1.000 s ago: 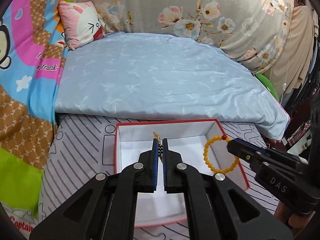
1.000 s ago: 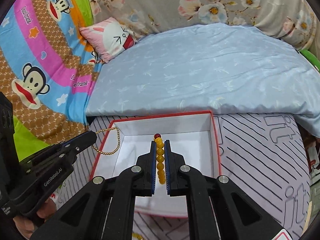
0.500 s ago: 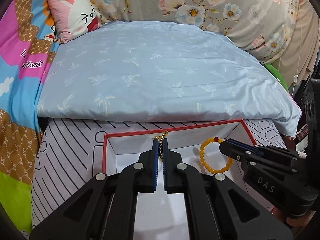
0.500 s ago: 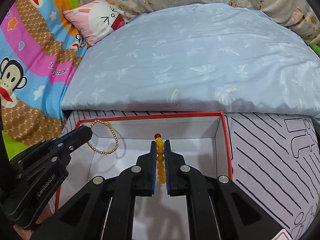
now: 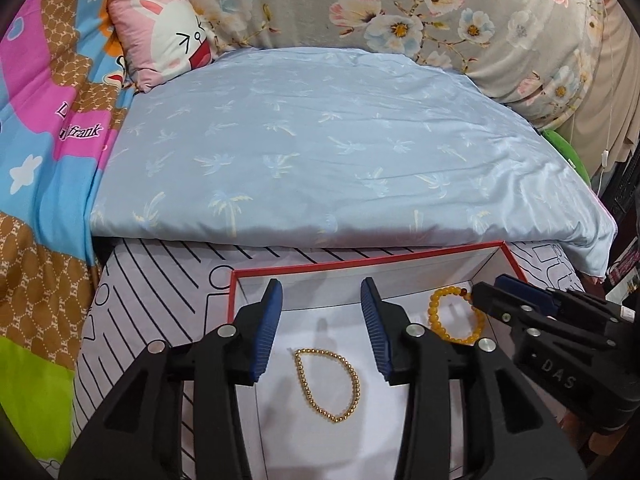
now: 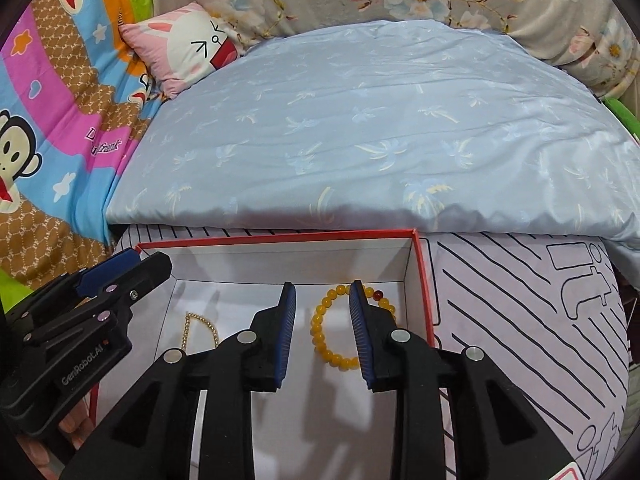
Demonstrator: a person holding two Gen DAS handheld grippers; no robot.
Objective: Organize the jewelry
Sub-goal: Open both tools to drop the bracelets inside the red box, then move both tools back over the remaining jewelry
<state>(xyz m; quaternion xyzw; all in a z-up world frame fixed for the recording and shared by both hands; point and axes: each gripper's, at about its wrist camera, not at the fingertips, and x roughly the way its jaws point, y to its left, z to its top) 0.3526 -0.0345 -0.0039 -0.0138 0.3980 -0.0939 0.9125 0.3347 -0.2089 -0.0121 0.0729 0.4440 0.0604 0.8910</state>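
My left gripper [image 5: 321, 330] hangs with its jaws spread wide and nothing between them, poised over the red-edged white box [image 5: 360, 265] that sits on the bed's striped sheet [image 5: 160, 276]; beneath the gap lies the gold bead chain [image 5: 327, 385], a loose teardrop loop flat on the box floor, touching neither finger. My right gripper [image 6: 322, 334] is likewise released, its jaws parted above the right half of the same box, where the amber bead bracelet [image 6: 340, 328] with its single dark red bead rests on the white bottom near the right wall; one blue pad [image 6: 362, 336] crosses in front of part of the ring, so I cannot tell whether it brushes the beads. The two pieces lie apart from each other, chain to the left, bracelet to the right, each in its own stretch of the box. Judging from this, the placing of both pieces looks done; no other jewelry shows on the sheet or the pale blue quilt [image 5: 320, 152] behind, and what appears to remain is lifting both grippers clear without snagging a strand
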